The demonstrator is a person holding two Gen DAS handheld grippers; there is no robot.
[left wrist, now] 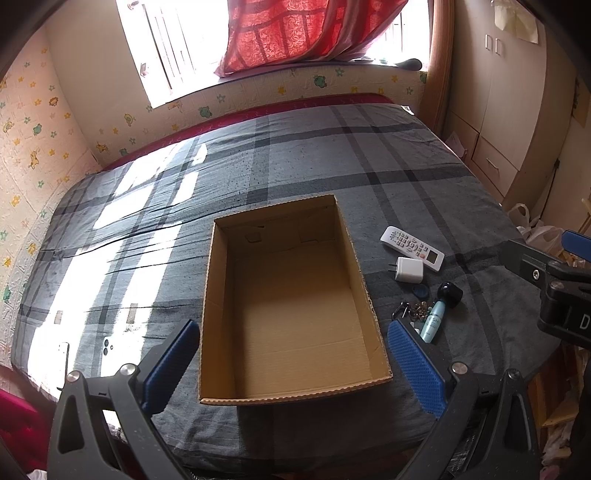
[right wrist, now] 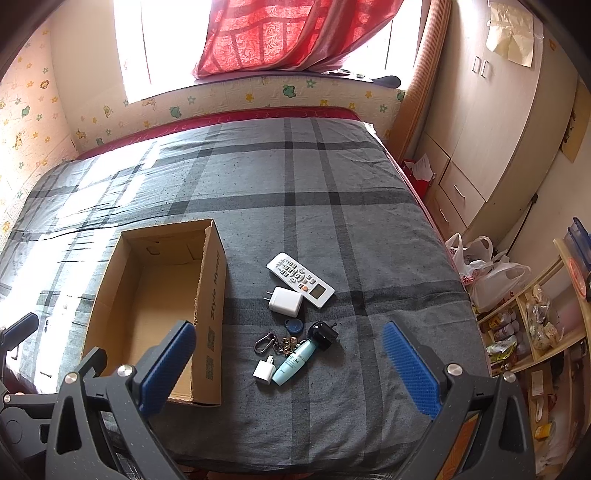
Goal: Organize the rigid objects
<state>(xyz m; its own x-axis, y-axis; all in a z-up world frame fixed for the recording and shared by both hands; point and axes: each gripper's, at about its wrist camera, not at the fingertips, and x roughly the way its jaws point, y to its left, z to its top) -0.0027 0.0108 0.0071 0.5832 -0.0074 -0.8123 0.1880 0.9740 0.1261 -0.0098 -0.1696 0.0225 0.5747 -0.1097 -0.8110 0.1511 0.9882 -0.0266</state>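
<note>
**Q:** Above the near edge of a plaid-covered bed (right wrist: 332, 206), what are the two tools doing?

**A:** Both stand spread wide and grip nothing. The left gripper (left wrist: 291, 363) straddles the near end of an open cardboard box (left wrist: 291, 295), its blue pads (left wrist: 417, 369) clear of the walls. The right gripper (right wrist: 291, 367) hangs over a cluster of small items, touching none.

**Q:** Where do those items lie?

**A:** On the bedspread, just right of the box. Nearest the fingers: a small white plug (right wrist: 264, 369) touching a teal bottle (right wrist: 293, 363) with a black cap. Beside them, a key ring with clip (right wrist: 275, 343) and a blue fob (right wrist: 294, 326). Farther back, a larger white charger (right wrist: 285, 301) touches a white remote control (right wrist: 300, 279).

**Q:** And the box?

**A:** Nothing inside it.

**Q:** Beyond the bed?

**A:** A red curtain (right wrist: 295, 33) at a bright window, cupboards (right wrist: 491, 122) on the right, plastic bags (right wrist: 491, 269) on the floor.
</note>
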